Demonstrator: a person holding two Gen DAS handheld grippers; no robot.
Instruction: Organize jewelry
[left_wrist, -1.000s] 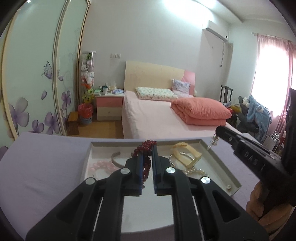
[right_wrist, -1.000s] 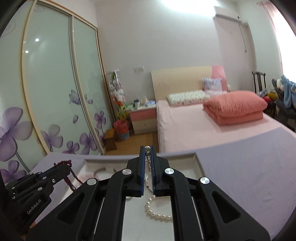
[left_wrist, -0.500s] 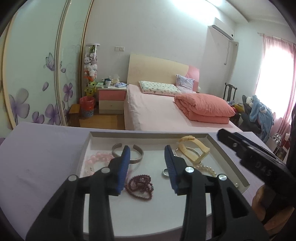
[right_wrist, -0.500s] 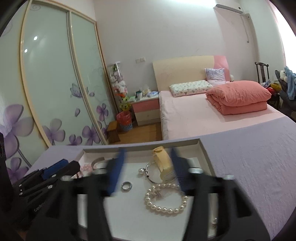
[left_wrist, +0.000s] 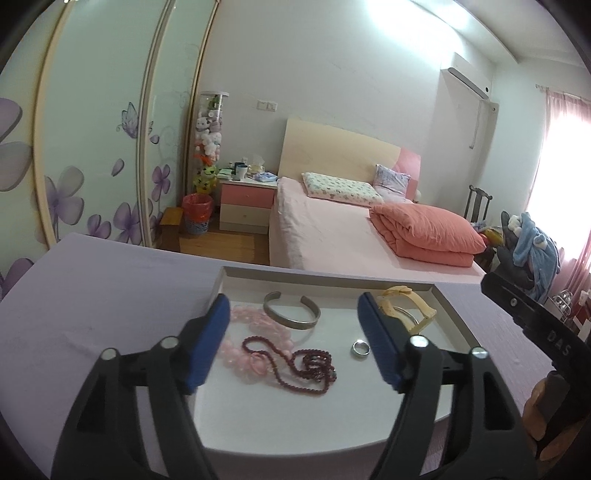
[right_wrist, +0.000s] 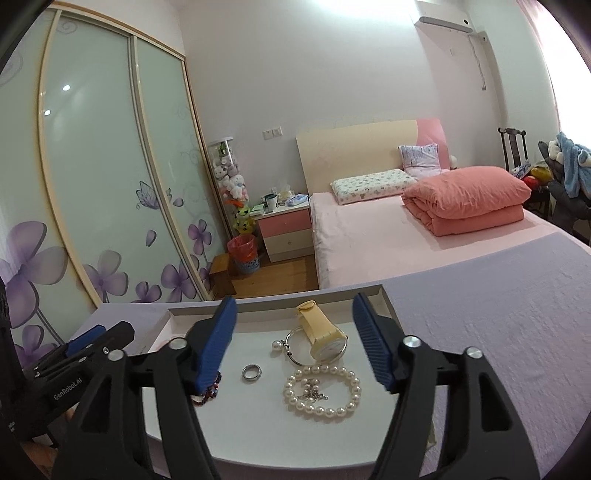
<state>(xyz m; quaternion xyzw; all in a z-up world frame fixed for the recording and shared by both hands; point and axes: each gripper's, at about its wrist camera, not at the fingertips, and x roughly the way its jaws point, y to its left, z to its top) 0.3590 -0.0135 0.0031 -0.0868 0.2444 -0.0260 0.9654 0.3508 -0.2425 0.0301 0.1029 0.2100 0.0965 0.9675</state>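
Both grippers have just let go and now gape wide: the left gripper (left_wrist: 293, 314) has dropped the dark red beads (left_wrist: 295, 365) into the white tray (right_wrist: 384, 291), the right gripper (right_wrist: 293, 325) its pearl bracelet (right_wrist: 322, 392). Those two look put away. The tray sits on a lilac cloth (right_wrist: 498, 314), in a bedroom with a pink bed (right_wrist: 388, 229).

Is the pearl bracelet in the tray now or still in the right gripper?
In the tray. The pearl bracelet lies flat on the white tray, and the right gripper is wide open above it, holding nothing.
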